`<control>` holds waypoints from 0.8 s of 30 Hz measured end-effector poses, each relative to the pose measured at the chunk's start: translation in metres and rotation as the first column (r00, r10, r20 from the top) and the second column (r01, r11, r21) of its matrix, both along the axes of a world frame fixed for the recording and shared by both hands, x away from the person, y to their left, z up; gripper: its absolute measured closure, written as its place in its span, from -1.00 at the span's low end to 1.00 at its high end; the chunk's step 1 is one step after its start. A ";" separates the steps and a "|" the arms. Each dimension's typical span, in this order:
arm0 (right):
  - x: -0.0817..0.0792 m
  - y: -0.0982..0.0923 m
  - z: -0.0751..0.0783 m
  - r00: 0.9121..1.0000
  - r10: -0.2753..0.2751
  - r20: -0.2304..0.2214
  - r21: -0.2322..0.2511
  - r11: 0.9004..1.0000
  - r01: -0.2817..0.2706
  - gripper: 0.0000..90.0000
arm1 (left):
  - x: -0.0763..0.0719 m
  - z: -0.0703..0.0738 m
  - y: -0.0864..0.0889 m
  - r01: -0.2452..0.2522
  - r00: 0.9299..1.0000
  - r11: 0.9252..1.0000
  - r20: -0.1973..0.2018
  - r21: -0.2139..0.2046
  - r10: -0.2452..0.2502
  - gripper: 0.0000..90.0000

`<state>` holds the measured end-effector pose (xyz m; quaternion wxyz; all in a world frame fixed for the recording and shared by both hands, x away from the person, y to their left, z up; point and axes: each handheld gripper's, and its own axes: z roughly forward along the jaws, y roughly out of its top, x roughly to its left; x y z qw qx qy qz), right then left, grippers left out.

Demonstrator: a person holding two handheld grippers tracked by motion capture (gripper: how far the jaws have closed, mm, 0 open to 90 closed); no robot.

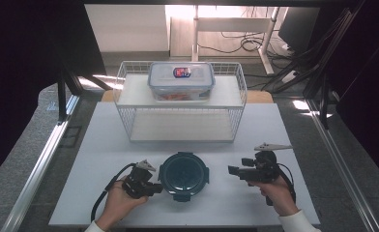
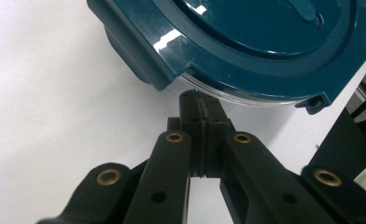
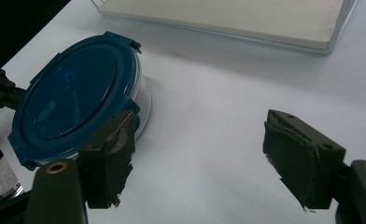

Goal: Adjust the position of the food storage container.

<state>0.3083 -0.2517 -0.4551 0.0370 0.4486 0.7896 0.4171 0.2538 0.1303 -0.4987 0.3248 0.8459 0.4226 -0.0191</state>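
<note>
Container (image 1: 183,176): keep closed left gripper (image 1: 154,189) at its 9 o'clock rim; bring wide, empty right gripper (image 1: 232,170) to 3 o'clock.

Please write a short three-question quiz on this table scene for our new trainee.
1. True or false: the left gripper's jaws are shut.
2. What sits on the wire rack's upper shelf?
3. Which gripper's tips are at the round teal-lidded container: A left, B right?

Key:
1. True; its tips meet at the rim.
2. A clear rectangular lidded container.
3. A; the right gripper stands apart from it, jaws open and empty.
</note>
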 end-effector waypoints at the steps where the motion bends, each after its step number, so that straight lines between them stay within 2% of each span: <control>1: 0.000 0.000 0.000 1.000 0.000 -0.001 0.000 1.000 0.000 -0.46 | 0.000 0.000 0.001 -0.001 1.000 1.000 0.005 -0.004 0.001 1.00; 4: -0.001 0.000 0.001 1.000 0.002 -0.002 0.005 1.000 -0.002 -0.45 | -0.004 0.000 0.004 -0.001 1.000 1.000 0.009 -0.021 0.001 1.00; 8: -0.006 0.002 0.009 1.000 0.017 0.017 0.026 1.000 -0.017 -0.46 | -0.010 0.004 0.013 -0.031 0.999 0.999 0.044 0.017 0.030 1.00; 10: -0.008 0.003 0.013 0.999 0.022 0.029 0.031 0.999 -0.023 -0.46 | -0.010 0.009 0.023 -0.058 0.997 0.998 0.058 -0.002 0.058 0.99; 12: -0.009 0.003 0.013 0.999 0.022 0.034 0.031 0.999 -0.023 -0.45 | -0.008 0.013 0.030 -0.083 0.994 0.996 0.074 -0.020 0.084 0.95; 14: -0.008 0.003 0.012 0.999 0.023 0.030 0.027 0.999 -0.024 -0.46 | -0.009 0.018 0.037 -0.112 0.986 0.993 0.120 -0.041 0.116 0.91; 16: -0.008 0.003 0.010 0.999 0.024 0.026 0.024 0.999 -0.024 -0.46 | -0.010 0.023 0.041 -0.125 0.980 0.990 0.147 -0.059 0.132 0.87; 20: -0.008 0.006 0.008 0.999 0.030 0.024 0.014 0.999 -0.030 -0.46 | -0.010 0.028 0.049 -0.161 0.969 0.981 0.172 -0.105 0.177 0.60; 24: -0.010 0.010 0.009 0.998 0.049 0.030 0.002 0.999 -0.049 -0.46 | -0.007 0.027 0.054 -0.185 0.966 0.975 0.160 -0.124 0.204 0.30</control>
